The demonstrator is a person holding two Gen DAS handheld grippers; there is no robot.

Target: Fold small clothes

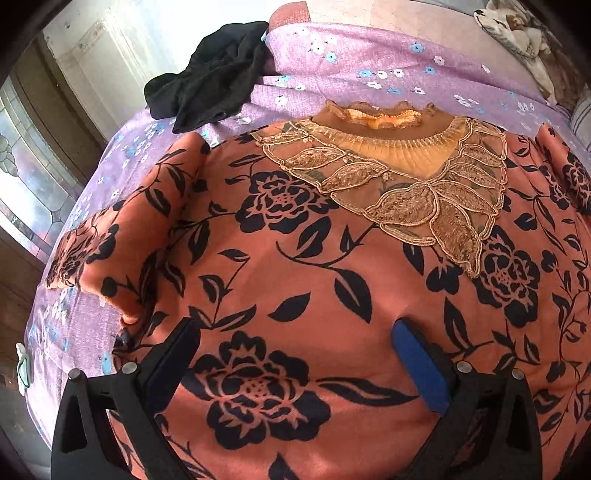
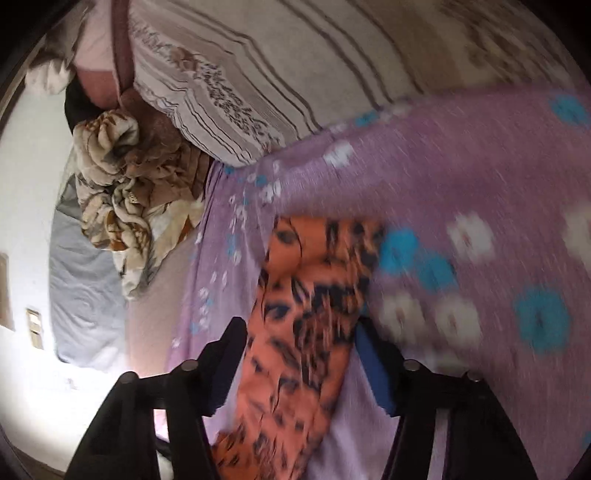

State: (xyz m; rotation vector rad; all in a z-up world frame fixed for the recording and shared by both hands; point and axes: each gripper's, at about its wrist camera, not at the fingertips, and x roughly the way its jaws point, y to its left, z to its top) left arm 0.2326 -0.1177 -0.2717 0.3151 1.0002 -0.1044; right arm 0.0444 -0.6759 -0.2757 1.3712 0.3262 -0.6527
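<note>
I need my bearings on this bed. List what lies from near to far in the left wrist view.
Left gripper → orange flowered top → its lace collar → purple flowered bedsheet → crumpled blanket at the far right.

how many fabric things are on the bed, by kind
tops: 1, the orange floral top
dark garments: 1, the black bundle
pillows: 1, striped
blankets: 1, crumpled brown and cream
sheets: 1, purple flowered
total: 5
</note>
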